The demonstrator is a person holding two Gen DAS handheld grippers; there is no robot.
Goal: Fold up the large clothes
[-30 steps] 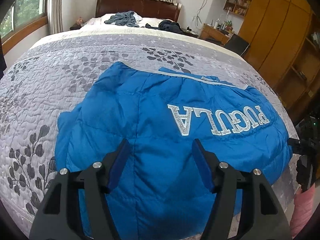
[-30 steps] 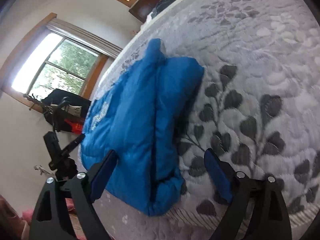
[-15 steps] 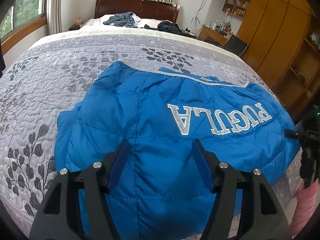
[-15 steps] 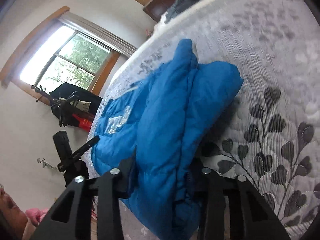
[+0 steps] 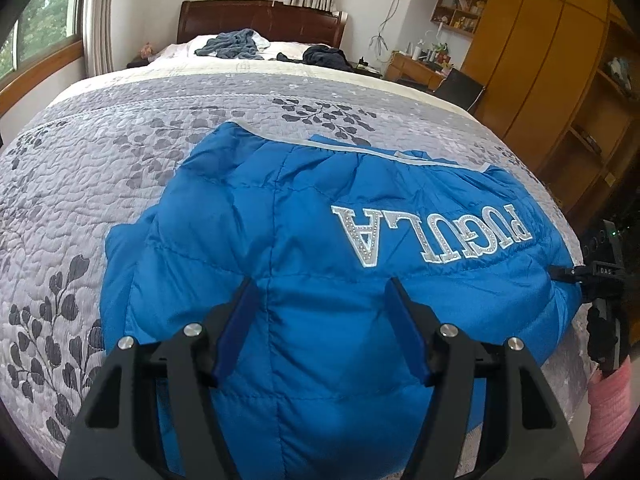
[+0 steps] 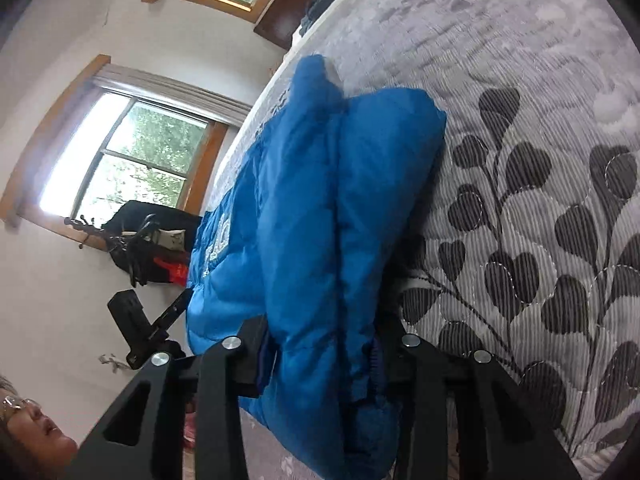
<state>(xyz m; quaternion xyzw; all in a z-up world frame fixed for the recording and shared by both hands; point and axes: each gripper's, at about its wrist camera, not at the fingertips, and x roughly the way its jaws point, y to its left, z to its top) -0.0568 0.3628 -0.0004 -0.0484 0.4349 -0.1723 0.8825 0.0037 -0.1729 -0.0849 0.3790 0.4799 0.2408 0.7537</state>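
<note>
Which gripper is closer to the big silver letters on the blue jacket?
Left. The left gripper hangs open just below the letters. The right gripper pinches the blue jacket at its edge, farther away.

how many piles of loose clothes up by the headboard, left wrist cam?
2. A grey-blue heap lies on the pillow left of centre; a darker heap lies to its right, both past the blue down jacket. More may be hidden behind them.

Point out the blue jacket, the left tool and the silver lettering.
blue jacket (image 5: pixel 320 340): left wrist view, on its quilted back panel.
left tool (image 5: pixel 321 294): left wrist view, midway between its open fingertips, above the jacket.
silver lettering (image 5: pixel 436 236): left wrist view, on the middle letters, upside down.
</note>
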